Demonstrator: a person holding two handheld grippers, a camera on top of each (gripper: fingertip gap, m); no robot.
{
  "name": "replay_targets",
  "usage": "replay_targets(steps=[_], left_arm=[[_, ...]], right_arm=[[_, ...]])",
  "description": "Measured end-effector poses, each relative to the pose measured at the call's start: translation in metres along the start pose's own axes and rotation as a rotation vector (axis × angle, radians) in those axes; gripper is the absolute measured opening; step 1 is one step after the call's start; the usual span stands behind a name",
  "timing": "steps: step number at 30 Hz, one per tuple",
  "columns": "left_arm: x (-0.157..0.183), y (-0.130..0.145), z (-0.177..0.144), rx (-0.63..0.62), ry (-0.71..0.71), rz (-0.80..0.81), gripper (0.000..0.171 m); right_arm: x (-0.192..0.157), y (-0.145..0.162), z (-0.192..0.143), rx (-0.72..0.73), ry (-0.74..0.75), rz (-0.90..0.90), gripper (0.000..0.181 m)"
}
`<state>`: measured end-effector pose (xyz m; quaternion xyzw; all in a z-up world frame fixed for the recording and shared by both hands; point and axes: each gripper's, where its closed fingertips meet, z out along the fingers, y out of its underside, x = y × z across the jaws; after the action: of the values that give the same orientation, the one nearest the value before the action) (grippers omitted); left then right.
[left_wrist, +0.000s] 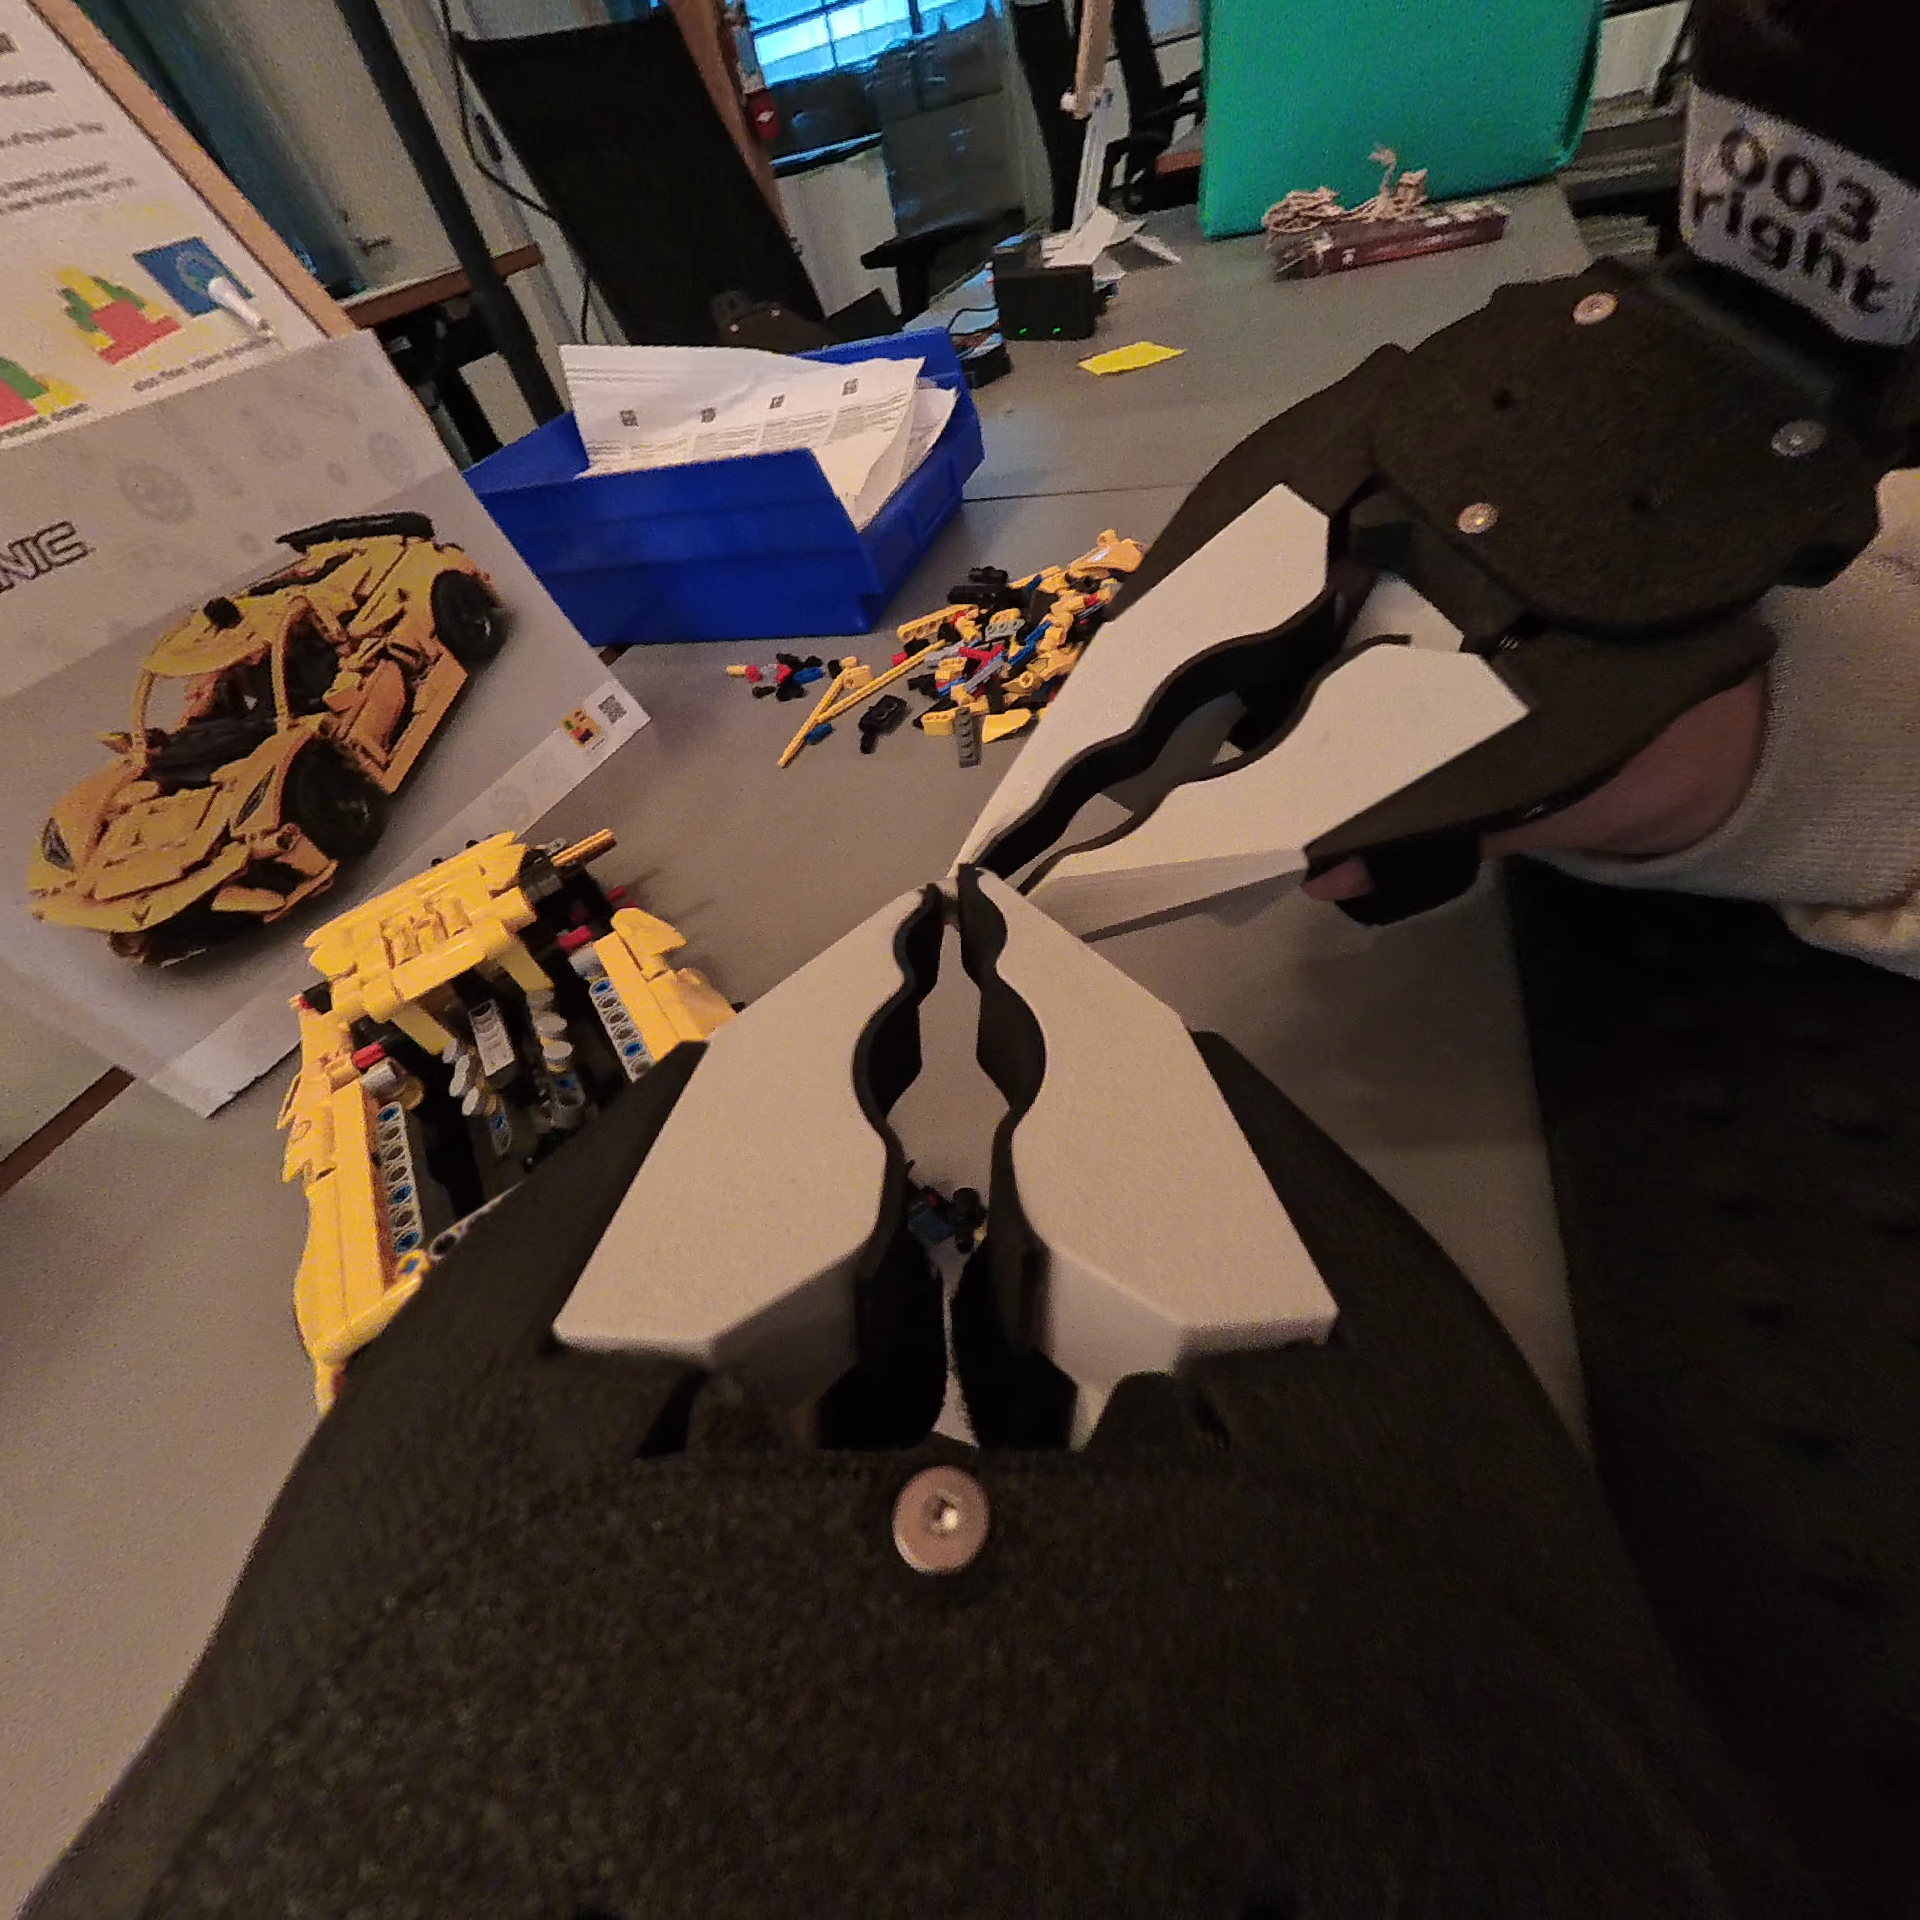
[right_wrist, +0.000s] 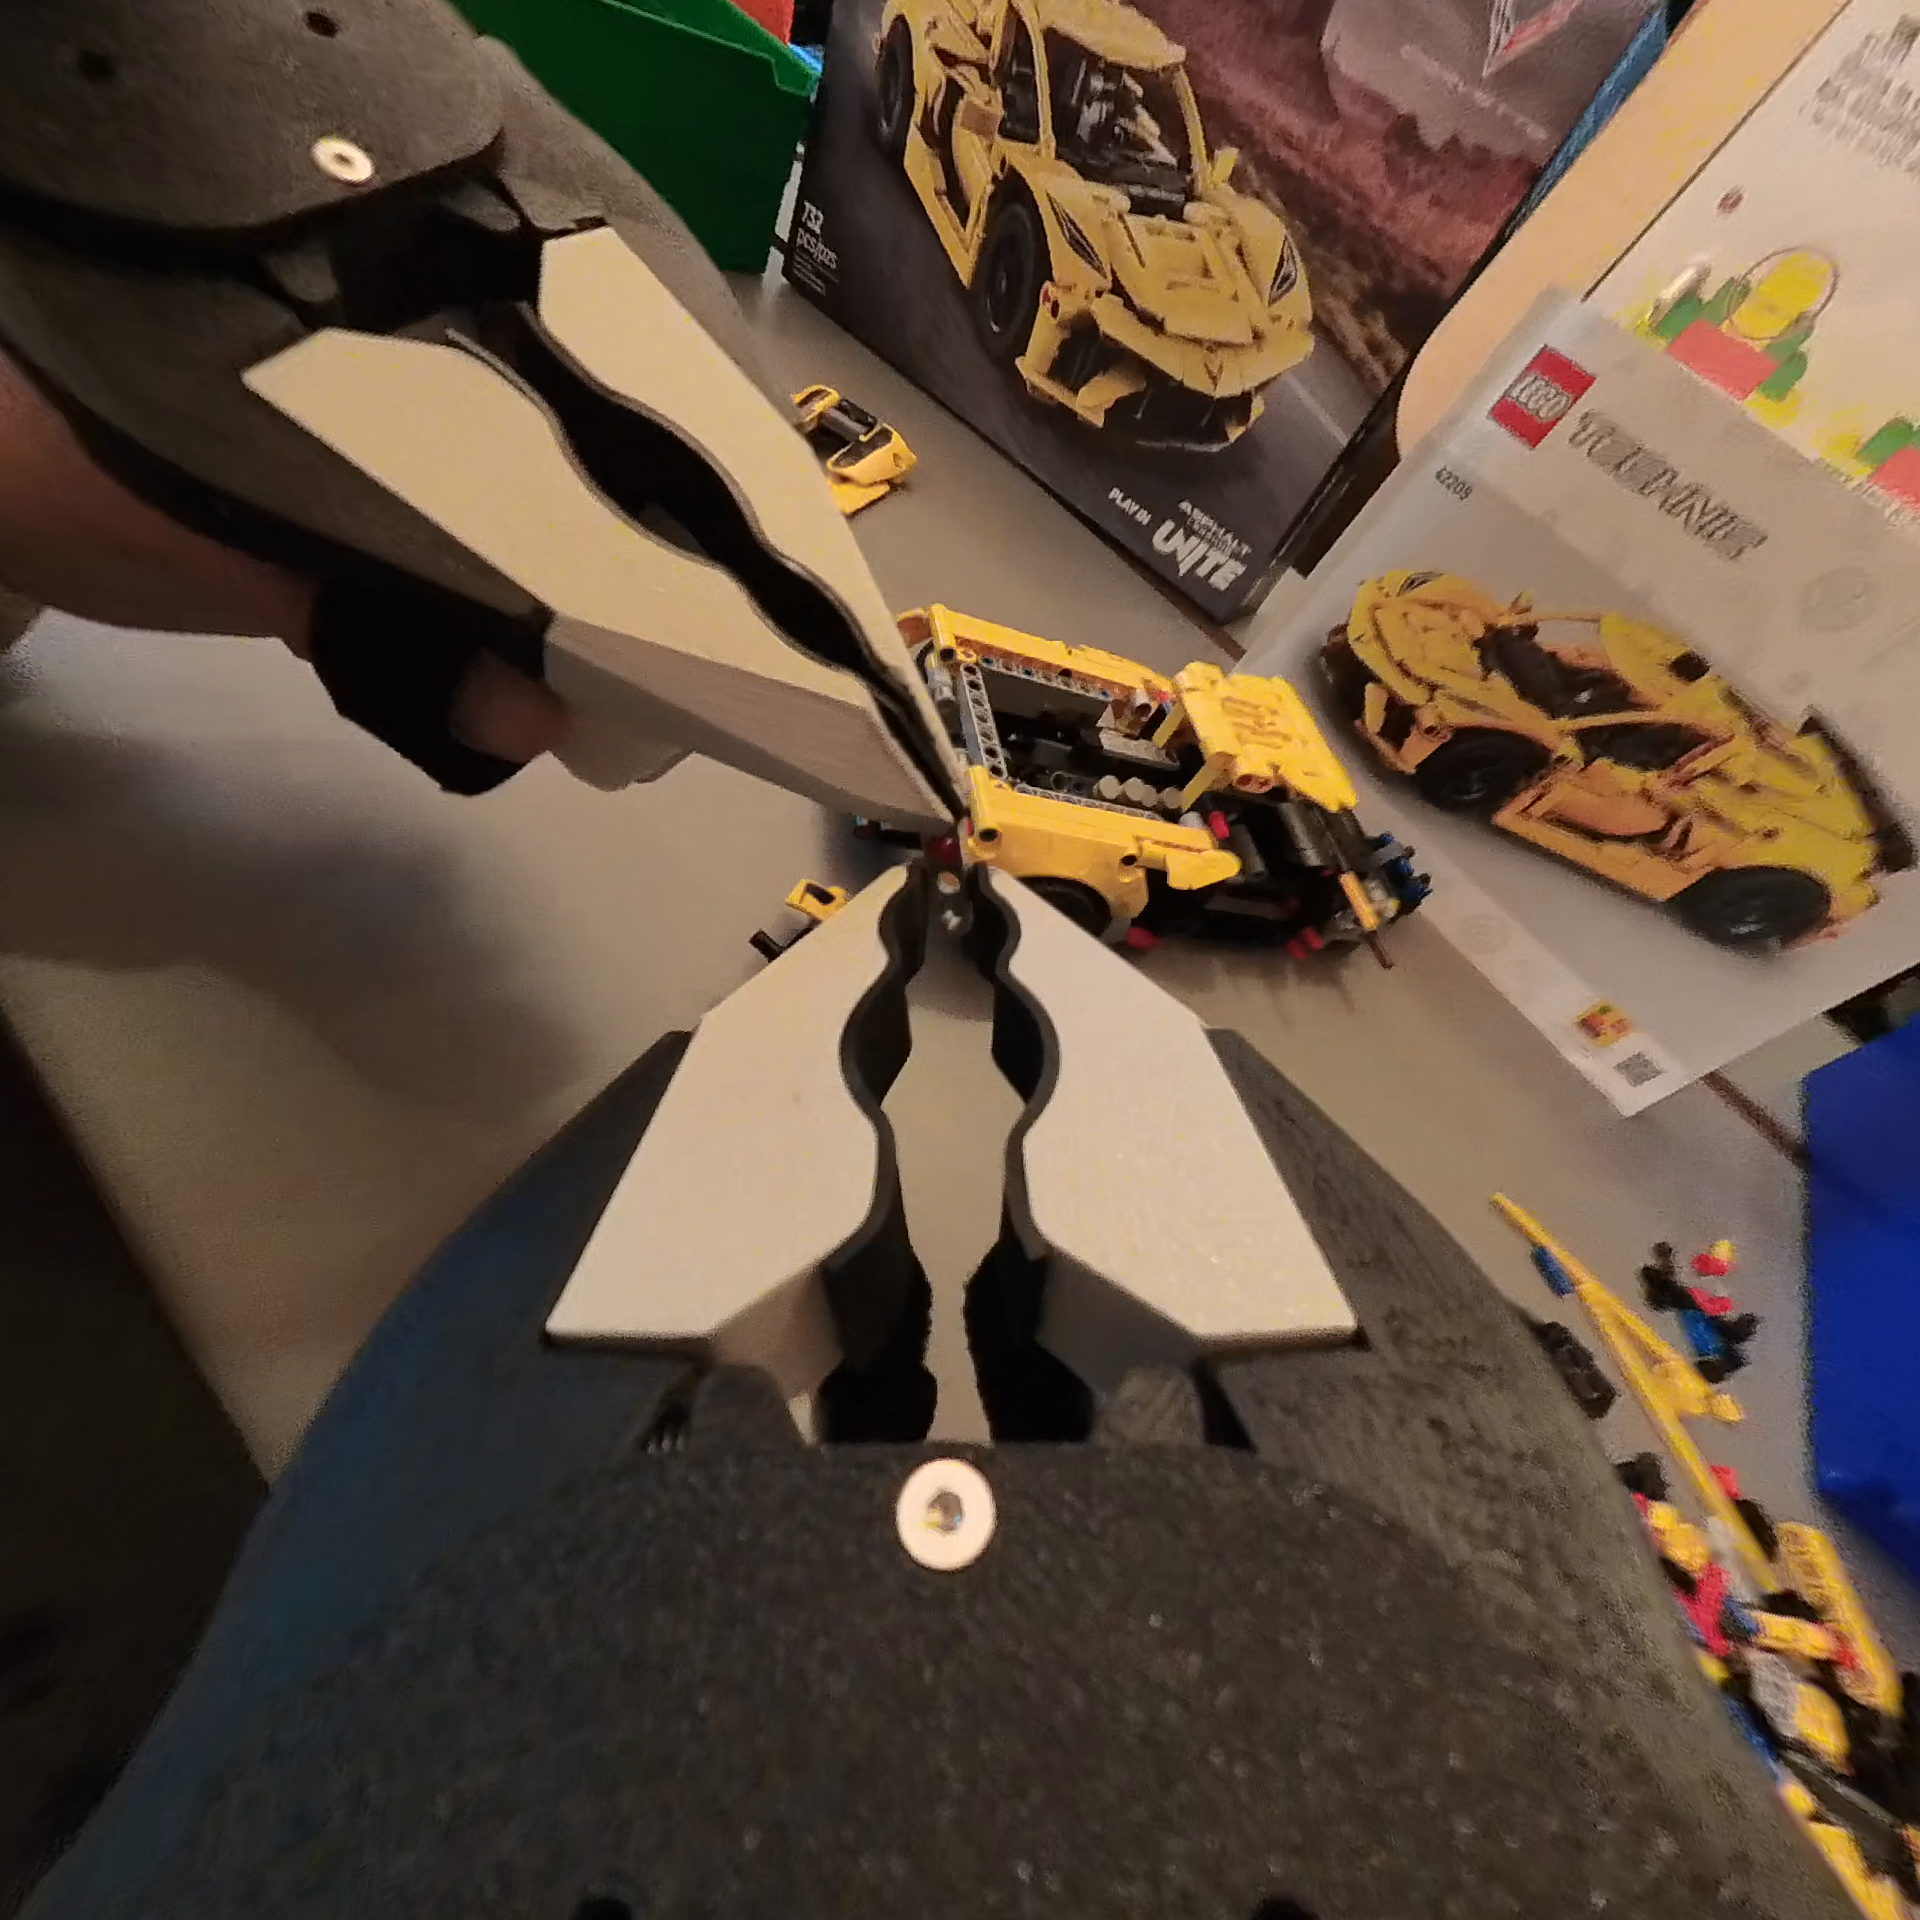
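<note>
Left wrist view
Left claw (left_wrist: 943, 894): tips drawn almost together, pinching something small and red that is mostly hidden; what it is I cannot tell.
Right claw (left_wrist: 971, 868): comes in from the upper right, a gloved hand (left_wrist: 1621, 810) behind it; its tips meet the left claw's tips above the desk (left_wrist: 1039, 457).
Car model (left_wrist: 457, 1060): one, yellow and black, part-built, lying on the desk just left of the left claw.
Loose parts (left_wrist: 956, 665): one scattered heap of yellow, black, red and blue brick pieces, beyond the claws.
Bin (left_wrist: 727, 540): one, blue, holding folded white paper sheets, behind the heap.
Instruction booklet (left_wrist: 260, 707): one, propped at the left, with a picture of a yellow car on its cover.

Right wrist view
Right claw (right_wrist: 951, 883): narrowly parted at the tips, gripping a small grey beam piece (right_wrist: 950, 904) with a red pin at its top.
Left claw (right_wrist: 940, 821): reaches in from the upper left, tips closed at that same red pin.
Car model (right_wrist: 1132, 790): right behind both claws' tips, on the desk.
Box (right_wrist: 1091, 260): one, showing a yellow car, standing at the back.
Instruction booklet (right_wrist: 1621, 707): one, leaning at the right.
Small yellow assemblies: two, one (right_wrist: 852, 447) near the box, one (right_wrist: 805, 904) left of the right claw's tip.
Loose parts (right_wrist: 1766, 1621): the heap at the lower right.
</note>
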<state>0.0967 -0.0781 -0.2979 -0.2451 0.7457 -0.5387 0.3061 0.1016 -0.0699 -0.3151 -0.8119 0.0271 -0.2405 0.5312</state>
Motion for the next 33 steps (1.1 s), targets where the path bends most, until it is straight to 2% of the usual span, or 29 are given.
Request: replay_targets(steps=[6,9,12,14,16,18,19,21,22,23,28,30,33], left_arm=[[0.003,0.002,-0.002,0.005,0.061,-0.014,0.003],[0.001,-0.005,-0.004,0.03,0.046,-0.037,0.004],[0.005,-0.002,-0.004,0.02,0.049,0.034,0.002],[0.009,0.001,-0.003,0.004,0.043,0.158,0.002],[0.012,0.0,-0.004,0.007,0.023,0.307,0.002],[0.011,0.003,-0.005,-0.003,-0.011,0.474,0.002],[0.014,0.005,-0.005,0.001,-0.015,0.549,0.002],[0.023,0.009,-0.005,0.025,0.004,0.663,0.002],[0.029,0.008,-0.005,0.048,0.021,0.7,0.002],[0.034,0.005,-0.006,0.08,0.037,0.721,0.002],[0.05,-0.019,-0.018,0.228,0.086,0.696,0.002],[0.053,-0.023,-0.021,0.244,0.093,0.717,0.002],[0.056,-0.023,-0.023,0.238,0.107,0.746,0.002]], right_arm=[[0.001,0.0,-0.004,-0.039,0.098,-0.21,0.006],[0.006,-0.01,-0.01,-0.005,0.229,-0.413,0.006],[0.005,-0.006,-0.008,-0.025,0.273,-0.473,0.006],[0.002,-0.002,-0.007,-0.009,0.218,-0.387,0.007],[0.001,-0.004,-0.011,0.068,0.134,-0.225,0.012],[0.001,-0.007,-0.017,0.119,-0.033,0.03,0.032],[0.0,-0.008,-0.021,0.147,-0.135,0.168,0.034],[-0.004,-0.01,-0.028,0.195,-0.362,0.419,0.02],[-0.003,-0.012,-0.031,0.208,-0.443,0.527,0.025],[-0.006,-0.017,-0.038,0.232,-0.539,0.593,0.023],[-0.014,-0.024,-0.052,0.258,-0.756,0.742,0.014],[-0.02,-0.024,-0.054,0.239,-0.815,0.766,0.013],[-0.025,-0.027,-0.059,0.243,-0.89,0.79,0.002]])
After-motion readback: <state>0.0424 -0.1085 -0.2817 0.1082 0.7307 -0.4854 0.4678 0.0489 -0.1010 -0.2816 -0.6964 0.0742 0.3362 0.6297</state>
